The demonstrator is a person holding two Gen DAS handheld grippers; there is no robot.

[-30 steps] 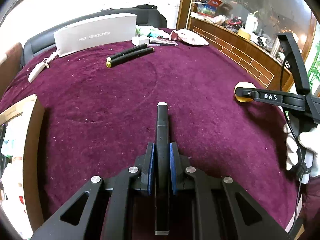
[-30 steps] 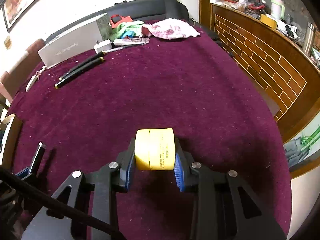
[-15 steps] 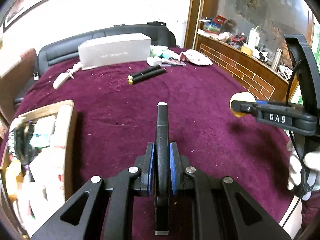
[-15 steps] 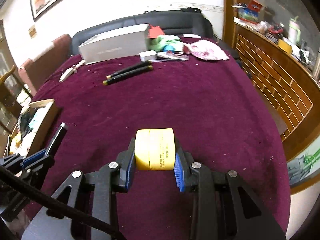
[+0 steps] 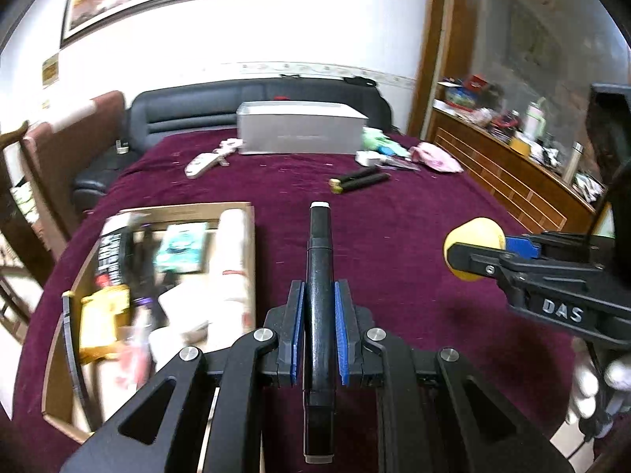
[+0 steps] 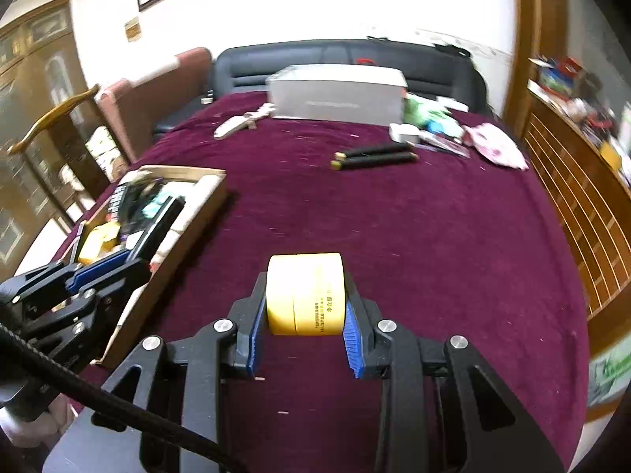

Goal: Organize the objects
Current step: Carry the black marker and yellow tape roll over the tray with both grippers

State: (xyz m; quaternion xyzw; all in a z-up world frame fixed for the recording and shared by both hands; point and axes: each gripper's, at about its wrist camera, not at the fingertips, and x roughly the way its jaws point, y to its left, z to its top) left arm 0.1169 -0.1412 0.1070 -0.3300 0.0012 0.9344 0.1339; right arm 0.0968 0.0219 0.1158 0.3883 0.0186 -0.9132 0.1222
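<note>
My left gripper [image 5: 318,303] is shut on a long black marker [image 5: 320,260] with a white tip, held pointing forward above the maroon cloth. A yellow tape roll [image 6: 304,293] sits clamped between the blue pads of my right gripper [image 6: 303,307]. In the left wrist view the right gripper [image 5: 508,254] hangs at the right with the yellow tape roll [image 5: 475,236]. In the right wrist view the left gripper [image 6: 130,260] with the black marker [image 6: 163,222] is over the near edge of an open cardboard box [image 6: 189,228]. The cardboard box [image 5: 248,213] holds several packets and tubes.
Two black markers [image 6: 374,156] lie side by side on the maroon table [image 6: 394,216]. A grey carton [image 6: 339,94], a white remote-like item [image 6: 236,124], a pink cloth [image 6: 497,146] and small clutter sit at the far end. A brick-patterned counter [image 6: 572,181] borders the right.
Both grippers have risen and swung left while keeping their loads. The cardboard box has come into view at the left, and the far objects now look smaller and farther right.
</note>
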